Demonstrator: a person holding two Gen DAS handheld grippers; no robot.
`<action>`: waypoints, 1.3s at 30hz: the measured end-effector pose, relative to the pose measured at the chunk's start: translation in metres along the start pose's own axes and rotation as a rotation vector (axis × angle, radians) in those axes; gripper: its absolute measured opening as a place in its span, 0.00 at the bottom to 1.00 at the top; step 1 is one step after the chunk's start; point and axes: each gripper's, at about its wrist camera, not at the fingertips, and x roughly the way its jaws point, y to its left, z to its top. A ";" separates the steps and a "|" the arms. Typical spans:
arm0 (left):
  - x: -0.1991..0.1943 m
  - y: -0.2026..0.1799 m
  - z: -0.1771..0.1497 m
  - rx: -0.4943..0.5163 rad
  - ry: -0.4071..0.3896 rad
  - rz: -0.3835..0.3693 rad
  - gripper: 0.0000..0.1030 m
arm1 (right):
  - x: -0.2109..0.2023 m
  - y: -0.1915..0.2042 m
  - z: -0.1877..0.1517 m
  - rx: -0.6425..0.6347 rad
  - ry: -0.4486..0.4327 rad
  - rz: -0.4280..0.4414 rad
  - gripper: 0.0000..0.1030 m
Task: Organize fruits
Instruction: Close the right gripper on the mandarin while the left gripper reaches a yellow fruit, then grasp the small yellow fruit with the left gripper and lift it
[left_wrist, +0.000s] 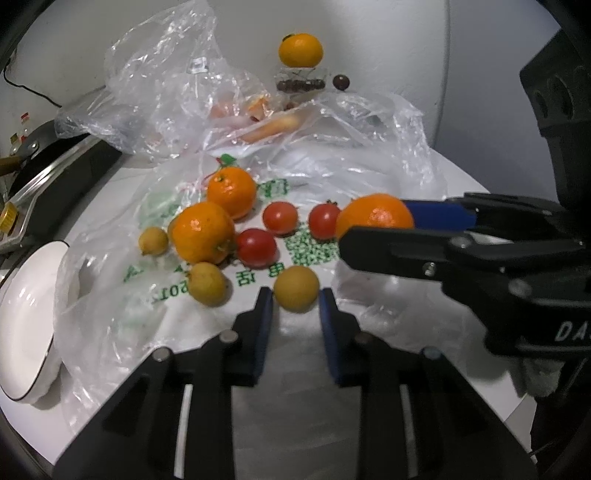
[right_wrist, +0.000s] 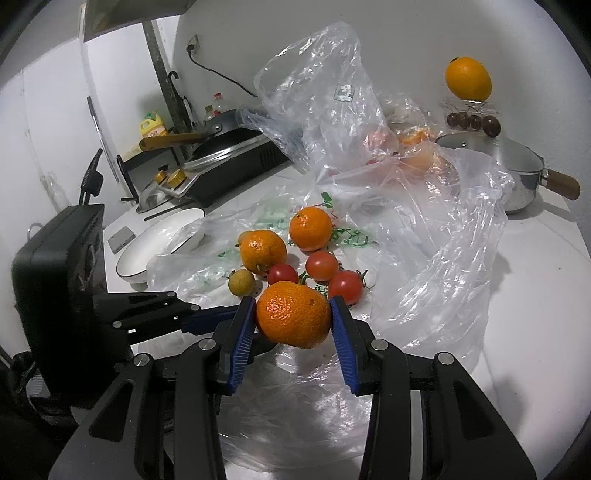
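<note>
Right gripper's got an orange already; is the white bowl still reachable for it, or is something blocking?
Probably not directly. The right gripper is shut on the orange, and the left gripper, closed on a small yellow fruit, sits between it and the white bowl.

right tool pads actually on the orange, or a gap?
Touching. The right wrist view shows both blue pads of the right tool pressed against the sides of the orange, held clear of the bag.

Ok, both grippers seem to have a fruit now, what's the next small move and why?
Probably lift the left gripper toward the white bowl: its pads pinch a small yellow fruit, and the right gripper already holds a tangerine.
</note>
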 end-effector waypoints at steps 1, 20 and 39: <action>-0.001 0.001 0.000 -0.003 -0.003 -0.001 0.25 | 0.000 0.000 0.000 -0.002 -0.002 -0.001 0.42; 0.009 -0.001 0.016 0.051 0.034 -0.013 0.28 | -0.004 -0.010 0.003 0.005 0.007 -0.114 0.42; 0.031 0.000 0.030 0.046 0.072 0.015 0.28 | -0.011 -0.018 0.003 0.037 -0.003 -0.066 0.42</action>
